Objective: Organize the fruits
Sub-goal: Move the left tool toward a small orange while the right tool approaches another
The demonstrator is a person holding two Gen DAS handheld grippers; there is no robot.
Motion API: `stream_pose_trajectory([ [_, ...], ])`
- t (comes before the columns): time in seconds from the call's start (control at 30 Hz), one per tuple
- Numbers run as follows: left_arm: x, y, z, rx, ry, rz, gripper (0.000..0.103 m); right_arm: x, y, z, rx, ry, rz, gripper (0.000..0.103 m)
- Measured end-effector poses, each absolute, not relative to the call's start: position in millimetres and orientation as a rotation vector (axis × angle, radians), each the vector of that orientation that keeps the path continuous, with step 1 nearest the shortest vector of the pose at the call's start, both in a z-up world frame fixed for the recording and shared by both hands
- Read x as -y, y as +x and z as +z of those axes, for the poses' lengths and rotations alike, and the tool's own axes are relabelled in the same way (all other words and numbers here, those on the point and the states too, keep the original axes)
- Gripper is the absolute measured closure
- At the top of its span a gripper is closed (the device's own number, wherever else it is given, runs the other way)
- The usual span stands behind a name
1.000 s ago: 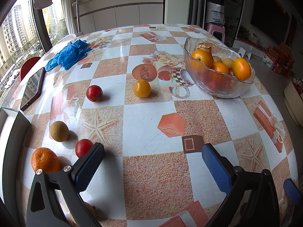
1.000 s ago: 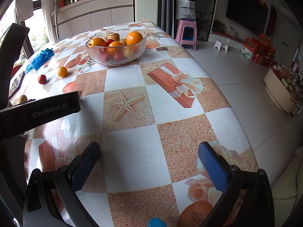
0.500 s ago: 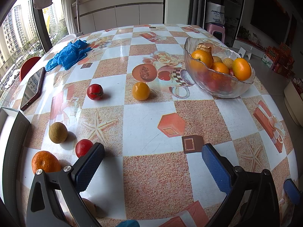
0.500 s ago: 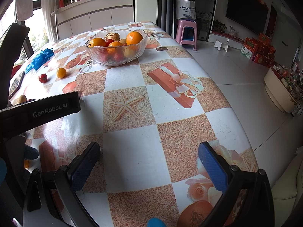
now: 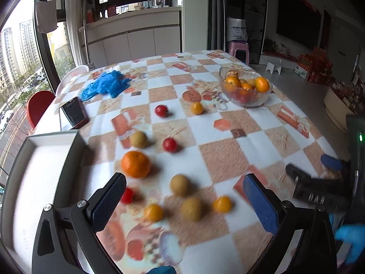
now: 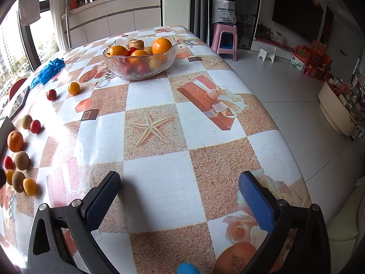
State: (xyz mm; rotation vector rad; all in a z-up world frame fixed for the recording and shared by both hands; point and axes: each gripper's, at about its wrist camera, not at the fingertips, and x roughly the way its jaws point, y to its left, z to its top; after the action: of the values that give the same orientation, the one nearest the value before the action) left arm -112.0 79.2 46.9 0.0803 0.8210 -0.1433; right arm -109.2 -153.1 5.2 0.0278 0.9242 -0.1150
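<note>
from my left wrist: my left gripper (image 5: 182, 196) has pulled up and back since a second ago, so i now look down on the whole scatter where before only a few fruits showed by my left finger. its jaws are spread wide, holding nothing. the near fruits are blurred, so i judge i am mid-swing. between my fingers lie two brownish fruits, one (image 5: 180, 185) rounder and one (image 5: 191, 209) egg-shaped with its long axis roughly away from me, plus two small yellow ones (image 5: 153, 212) (image 5: 222, 204). the big orange (image 5: 135, 164) sits just beyond my left finger, a red tomato (image 5: 126, 195) partly behind it. the glass bowl (image 5: 246, 98) is well apart, far right. to me, this wider view means i can pick a next fruit; many are not yet in the bowl.

from my right wrist: my right gripper (image 6: 180, 203) has barely shifted, jaws wide and empty over bare tablecloth (image 6: 159, 178). the left tool no longer blocks the left side, so the loose fruit shows along that edge. the bowl stands upright ahead, already heaped with oranges.
</note>
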Motion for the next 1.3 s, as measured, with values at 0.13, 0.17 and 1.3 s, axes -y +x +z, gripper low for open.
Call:
stream_pose_trajectory([
  [0.13, -113, -136, 22, -0.879, 0.102, -0.093, 0.0, 153, -109, 5, -0.924, 0.027, -0.115, 0.0],
  [0.17, -120, -139, 14, -0.909, 0.09, -0.079, 0.0, 153, -109, 5, -0.924, 0.028, -0.115, 0.0],
  [1.3, -133, -148, -2, -0.91, 0.018, -0.084, 0.0, 152, -109, 6, -0.924, 0.028, -0.115, 0.0],
])
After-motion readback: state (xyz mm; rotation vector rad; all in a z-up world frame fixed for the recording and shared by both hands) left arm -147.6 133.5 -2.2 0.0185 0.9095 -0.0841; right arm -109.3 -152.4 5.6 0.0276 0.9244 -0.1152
